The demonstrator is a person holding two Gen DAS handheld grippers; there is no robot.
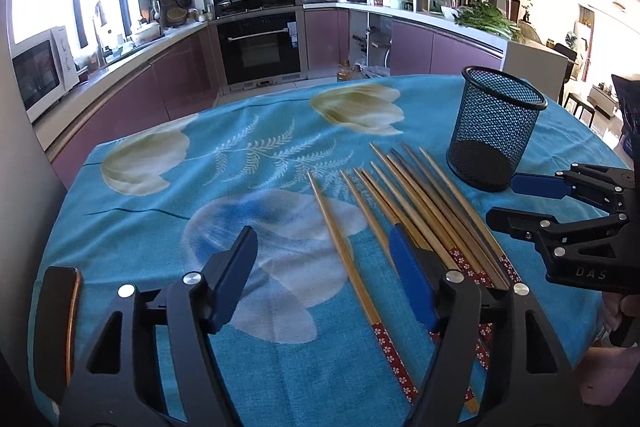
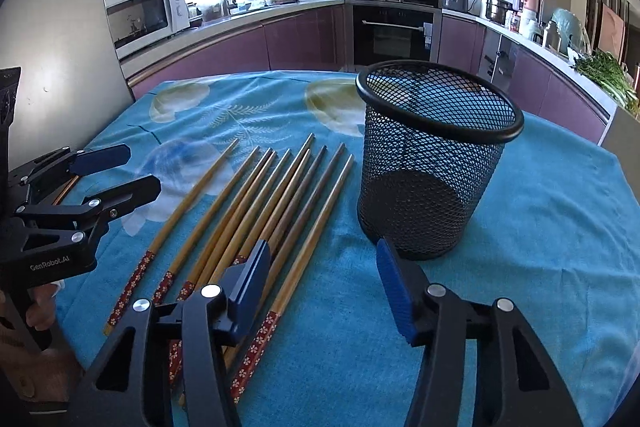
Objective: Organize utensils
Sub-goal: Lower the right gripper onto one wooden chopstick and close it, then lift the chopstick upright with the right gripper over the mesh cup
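Several wooden chopsticks (image 1: 420,203) with red flowered ends lie side by side on the blue flowered cloth (image 1: 160,227). One chopstick (image 1: 340,251) lies apart on the left, between the fingers of my left gripper (image 1: 324,279), which is open just above the cloth. To their right stands an empty black mesh cup (image 2: 432,167), upright. My right gripper (image 2: 324,279) is open; the rightmost chopstick (image 2: 316,227) runs under its gap, and its right finger reaches close to the cup's base. Each gripper shows in the other's view: right gripper (image 1: 508,201), left gripper (image 2: 138,167).
A dark flat object with a copper rim (image 1: 56,323) lies at the table's near left edge. Beyond the table's far edge are purple kitchen cabinets (image 1: 180,83), an oven (image 1: 260,47) and a microwave (image 1: 40,71). A hand (image 2: 40,307) holds the left gripper's handle.
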